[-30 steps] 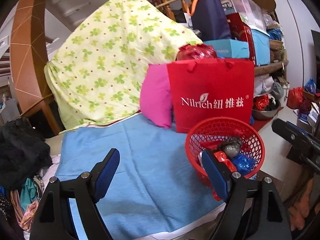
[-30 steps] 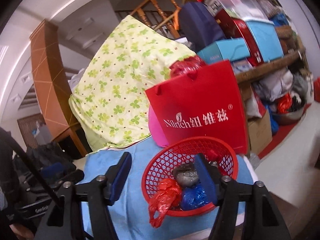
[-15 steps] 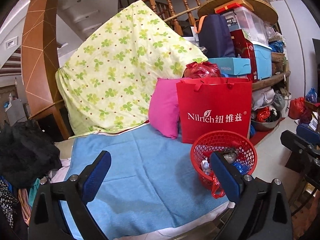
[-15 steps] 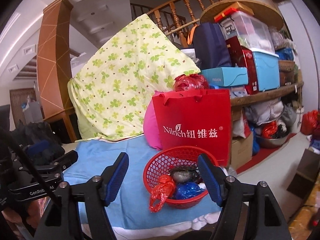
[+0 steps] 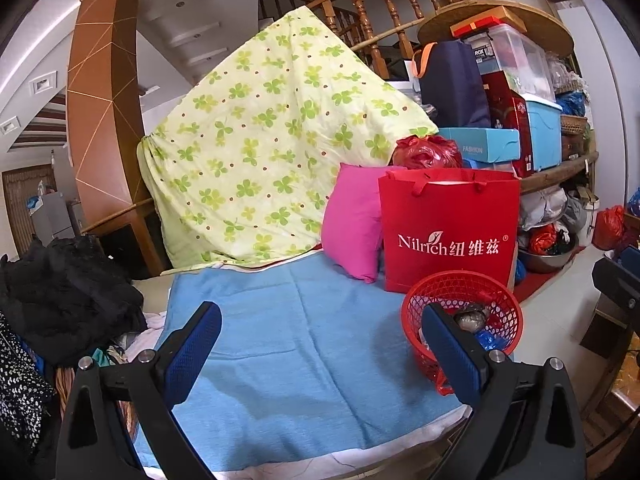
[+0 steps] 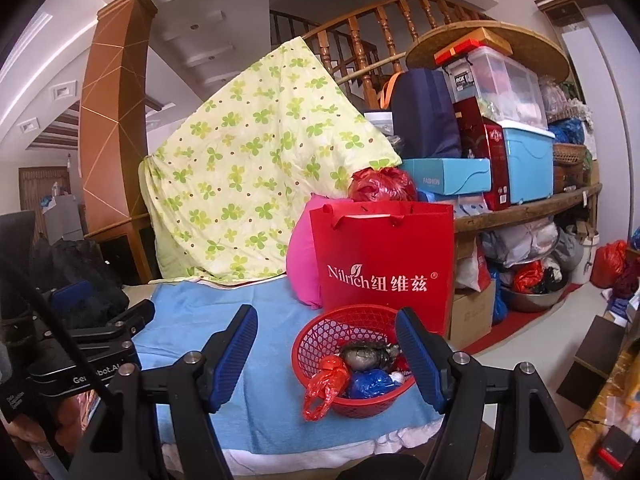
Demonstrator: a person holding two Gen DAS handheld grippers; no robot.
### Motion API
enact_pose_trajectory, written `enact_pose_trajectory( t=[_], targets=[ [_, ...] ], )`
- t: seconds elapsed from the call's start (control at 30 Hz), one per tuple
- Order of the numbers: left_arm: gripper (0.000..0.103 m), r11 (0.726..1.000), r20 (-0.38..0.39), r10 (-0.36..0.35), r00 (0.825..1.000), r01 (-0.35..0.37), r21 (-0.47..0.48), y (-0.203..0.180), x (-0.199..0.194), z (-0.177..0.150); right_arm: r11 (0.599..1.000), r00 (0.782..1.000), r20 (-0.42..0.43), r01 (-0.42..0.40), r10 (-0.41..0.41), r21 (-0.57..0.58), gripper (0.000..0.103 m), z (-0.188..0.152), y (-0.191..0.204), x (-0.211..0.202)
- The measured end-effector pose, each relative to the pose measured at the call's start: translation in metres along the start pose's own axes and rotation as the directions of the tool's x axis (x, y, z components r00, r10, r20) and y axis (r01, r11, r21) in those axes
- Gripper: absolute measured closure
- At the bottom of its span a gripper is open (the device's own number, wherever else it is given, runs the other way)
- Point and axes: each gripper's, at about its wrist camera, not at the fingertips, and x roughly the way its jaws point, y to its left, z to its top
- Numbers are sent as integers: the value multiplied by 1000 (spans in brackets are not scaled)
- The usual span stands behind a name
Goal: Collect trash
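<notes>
A red mesh basket (image 6: 320, 334) sits on the blue towel (image 6: 264, 376) near its right edge; it also shows in the left wrist view (image 5: 468, 292). It holds a grey crumpled bag (image 6: 362, 356), a blue bag (image 6: 370, 384) and a red plastic bag (image 6: 326, 384) that hangs over the rim. My right gripper (image 6: 328, 354) is open and empty, back from the basket. My left gripper (image 5: 320, 350) is open and empty above the towel (image 5: 288, 340), left of the basket.
A red Nilrich paper bag (image 6: 382, 264) stands behind the basket beside a pink pillow (image 5: 352, 220). A clover-print quilt (image 5: 260, 140) leans behind. Black clothes (image 5: 64, 292) lie at the left. Stacked boxes and a shelf (image 6: 512, 152) fill the right.
Both grippers have pulled back and away from the basket; the basket looks smaller and farther. Both stay open and empty.
</notes>
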Motion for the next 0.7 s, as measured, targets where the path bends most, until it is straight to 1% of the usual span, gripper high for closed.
enact_pose_trajectory(
  t=[0.37,0.7],
  targets=[
    [3,1000,19,17,1000,-16,-11,5,-17,7,1000,1000,-11,6,-6,-11,28,3,6,-13],
    [3,1000,21,20,1000,-20,-9,4,-20,7,1000,1000,-26,14,-14,-9,28,0,8,-11]
  ],
)
